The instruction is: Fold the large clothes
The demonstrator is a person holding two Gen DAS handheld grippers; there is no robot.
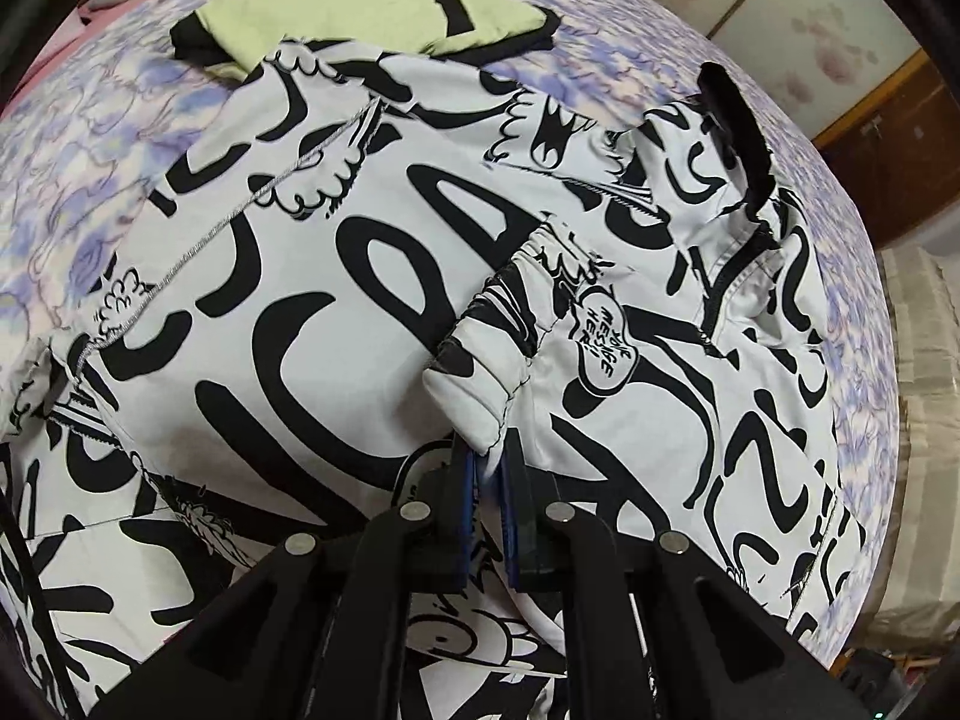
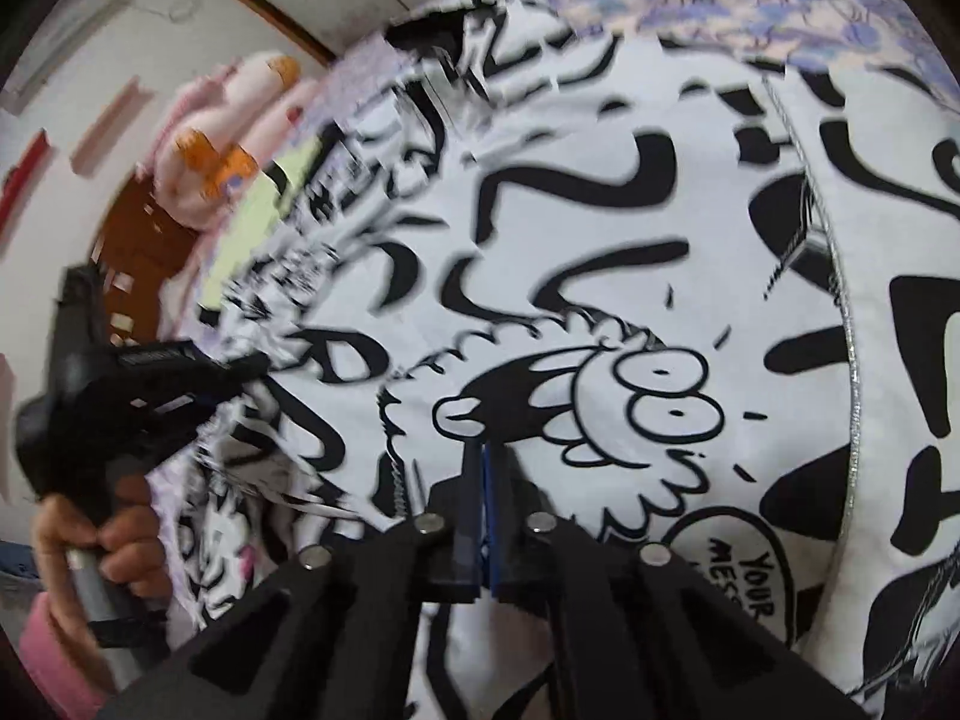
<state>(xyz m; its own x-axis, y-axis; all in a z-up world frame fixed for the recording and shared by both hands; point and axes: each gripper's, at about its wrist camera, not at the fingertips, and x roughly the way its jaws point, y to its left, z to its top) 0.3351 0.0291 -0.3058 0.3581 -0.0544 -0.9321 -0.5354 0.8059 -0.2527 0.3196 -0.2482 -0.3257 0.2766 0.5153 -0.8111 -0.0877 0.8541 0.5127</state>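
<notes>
A large white jacket with black cartoon print (image 1: 336, 276) lies spread over a bed. My left gripper (image 1: 487, 450) is shut on the elastic cuff of its sleeve (image 1: 480, 378), which is folded across the jacket's body. The jacket's black collar (image 1: 735, 126) and zip lie at the far right. In the right wrist view the jacket (image 2: 600, 240) fills the frame. My right gripper (image 2: 483, 450) is shut, its fingers pinching the jacket's fabric. The left gripper (image 2: 198, 372) and the hand holding it show at the left, blurred.
The bed has a purple floral sheet (image 1: 72, 180). A folded yellow-green and black garment (image 1: 372, 6) lies at the far side of the bed. Pink plush toys (image 2: 228, 120) sit at the bed's edge. A wooden cabinet and a wall (image 1: 870, 60) stand beyond.
</notes>
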